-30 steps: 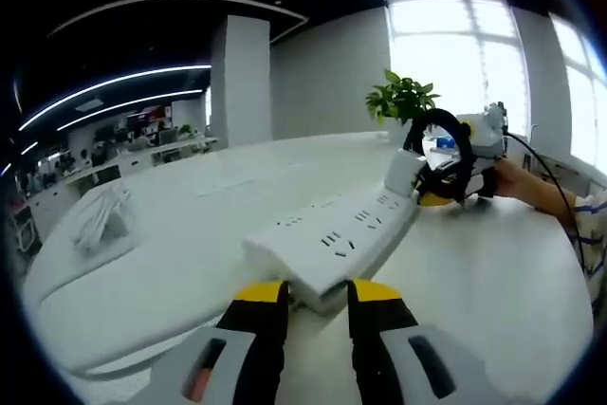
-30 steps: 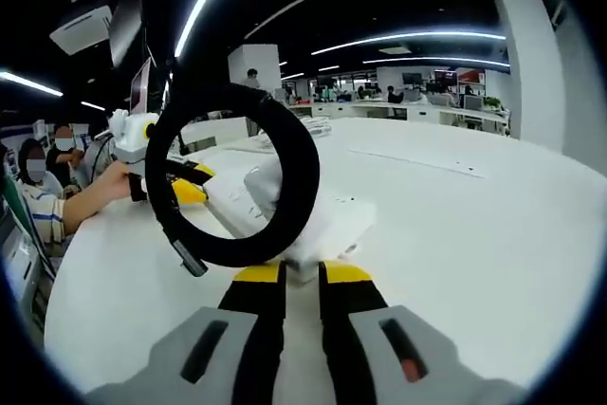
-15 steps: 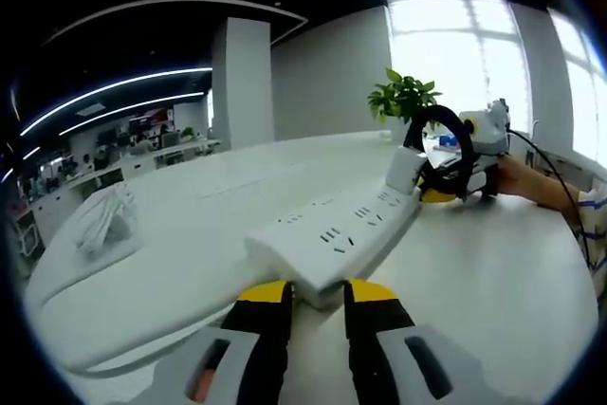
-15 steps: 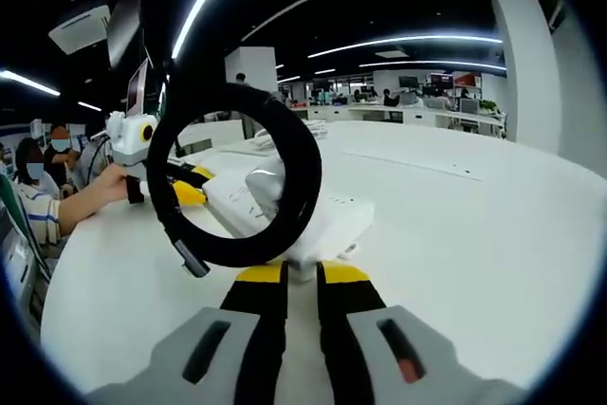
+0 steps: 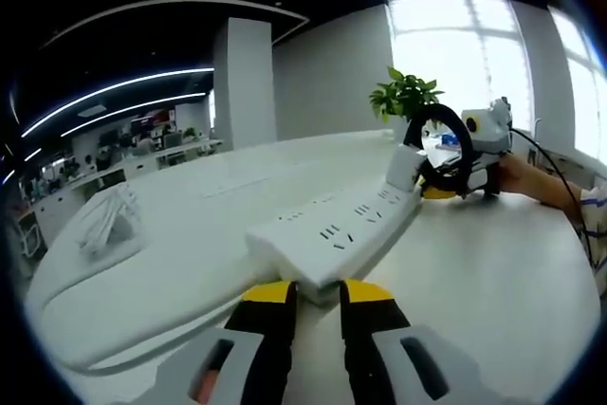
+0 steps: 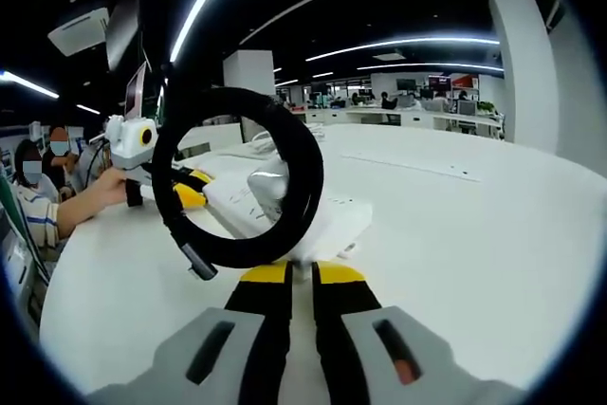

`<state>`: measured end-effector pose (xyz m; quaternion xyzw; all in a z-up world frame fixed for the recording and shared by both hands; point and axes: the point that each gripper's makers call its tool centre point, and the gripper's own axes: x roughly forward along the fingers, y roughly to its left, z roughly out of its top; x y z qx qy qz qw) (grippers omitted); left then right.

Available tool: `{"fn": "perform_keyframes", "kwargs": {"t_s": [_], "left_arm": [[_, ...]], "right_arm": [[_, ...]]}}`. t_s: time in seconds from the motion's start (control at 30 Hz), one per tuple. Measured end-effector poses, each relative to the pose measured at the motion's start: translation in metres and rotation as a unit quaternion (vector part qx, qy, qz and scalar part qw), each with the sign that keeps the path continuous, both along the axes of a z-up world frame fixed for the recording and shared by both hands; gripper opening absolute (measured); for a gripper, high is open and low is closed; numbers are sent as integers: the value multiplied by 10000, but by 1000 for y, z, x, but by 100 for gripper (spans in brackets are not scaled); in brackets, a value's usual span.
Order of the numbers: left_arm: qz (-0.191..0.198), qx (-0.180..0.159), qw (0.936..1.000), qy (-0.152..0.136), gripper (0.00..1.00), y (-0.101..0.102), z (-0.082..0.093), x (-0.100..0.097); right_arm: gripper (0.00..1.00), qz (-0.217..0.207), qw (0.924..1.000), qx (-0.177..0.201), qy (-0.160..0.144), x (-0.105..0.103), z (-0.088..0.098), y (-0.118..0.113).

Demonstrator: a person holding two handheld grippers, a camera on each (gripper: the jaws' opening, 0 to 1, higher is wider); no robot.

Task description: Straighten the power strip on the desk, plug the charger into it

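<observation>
A long white power strip (image 5: 334, 234) runs away from my left gripper (image 5: 316, 293), whose yellow-tipped jaws stand close on its near end. At its far end stands a white charger block (image 5: 403, 168) with a black cable loop (image 5: 444, 151). My right gripper (image 5: 438, 193) holds that end, with a person's hand (image 5: 531, 182) behind it. In the right gripper view the black cable loop (image 6: 237, 182) hangs in front of the charger (image 6: 267, 182). The strip's white end (image 6: 322, 225) lies just above my right gripper (image 6: 302, 274), whose jaws are nearly together on it. The left gripper (image 6: 185, 189) is at the strip's other end.
The white desk (image 5: 493, 282) spreads wide around the strip. A bundle of white cables (image 5: 104, 220) lies at the far left, and a potted plant (image 5: 403, 97) stands behind the strip's far end. A person's sleeve (image 6: 38, 215) is at the desk's left edge.
The right gripper's jaws have drawn slightly closer together. The strip's near end sits a little higher between the left jaws; otherwise nothing has moved.
</observation>
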<state>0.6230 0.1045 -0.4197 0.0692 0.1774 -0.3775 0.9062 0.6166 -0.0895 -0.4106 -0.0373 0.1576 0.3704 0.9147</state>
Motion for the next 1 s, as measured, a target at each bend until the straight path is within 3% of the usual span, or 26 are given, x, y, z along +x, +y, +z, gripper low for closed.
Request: {"fn": "perform_keyframes", "kwargs": {"t_s": [1.0], "left_arm": [[98, 101, 9999, -71, 12, 3, -1, 3]], "right_arm": [[6, -64, 9999, 76, 78, 1, 0, 0]]}}
